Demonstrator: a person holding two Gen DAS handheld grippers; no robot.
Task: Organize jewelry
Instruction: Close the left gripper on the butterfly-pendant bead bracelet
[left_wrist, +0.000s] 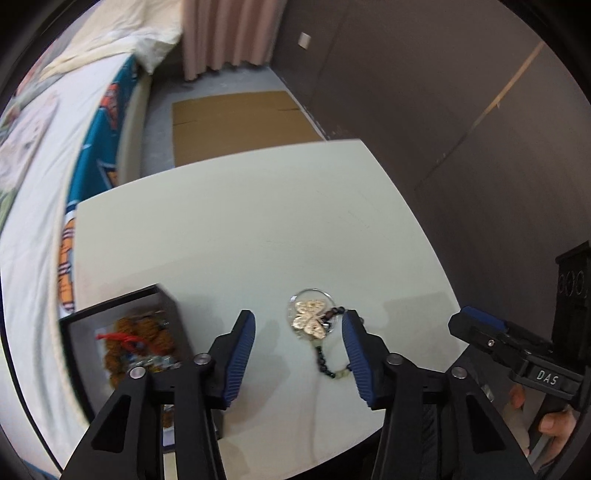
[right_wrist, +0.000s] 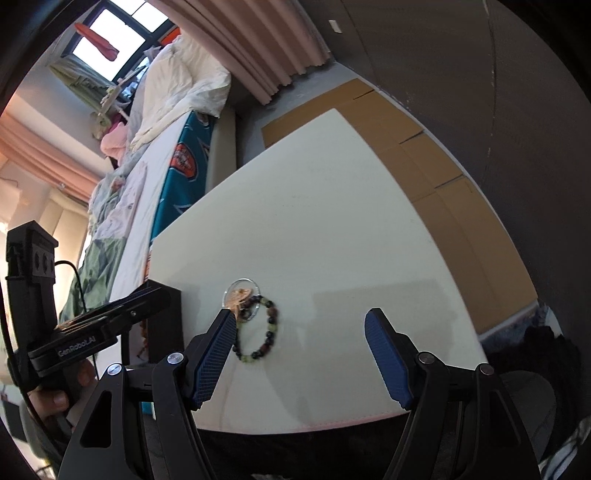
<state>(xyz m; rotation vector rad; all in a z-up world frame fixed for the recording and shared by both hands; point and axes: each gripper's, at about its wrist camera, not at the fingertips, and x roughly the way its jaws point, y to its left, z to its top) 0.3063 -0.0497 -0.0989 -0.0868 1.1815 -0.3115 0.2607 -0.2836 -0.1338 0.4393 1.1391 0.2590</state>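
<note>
a pale square table (left_wrist: 229, 229) stands by the bed (left_wrist: 33, 206), and near its front edge lies a beaded bracelet (right_wrist: 262, 332) of dark and green beads, laid out in a loop. touching the far side of that loop is a small clear round case (left_wrist: 310, 314) with a cream butterfly ornament (left_wrist: 309, 319) in it. at the table's left edge sits a dark open box (left_wrist: 122, 332) holding brown knotted pieces and something red, too blurred to name. the left gripper (left_wrist: 298, 325) hangs tilted down over the case and bracelet with its blue-padded jaws apart, the case showing in the gap between them and neither pad pressing on it; one pad's tip is just beside the beads. the right gripper (right_wrist: 300, 321) is also released, jaws wide, the bracelet just inside its left-side pad and nothing grasped. flattened brown cardboard (right_wrist: 424, 155) lies on the floor beyond the table, under a pink curtain (right_wrist: 258, 48).
</note>
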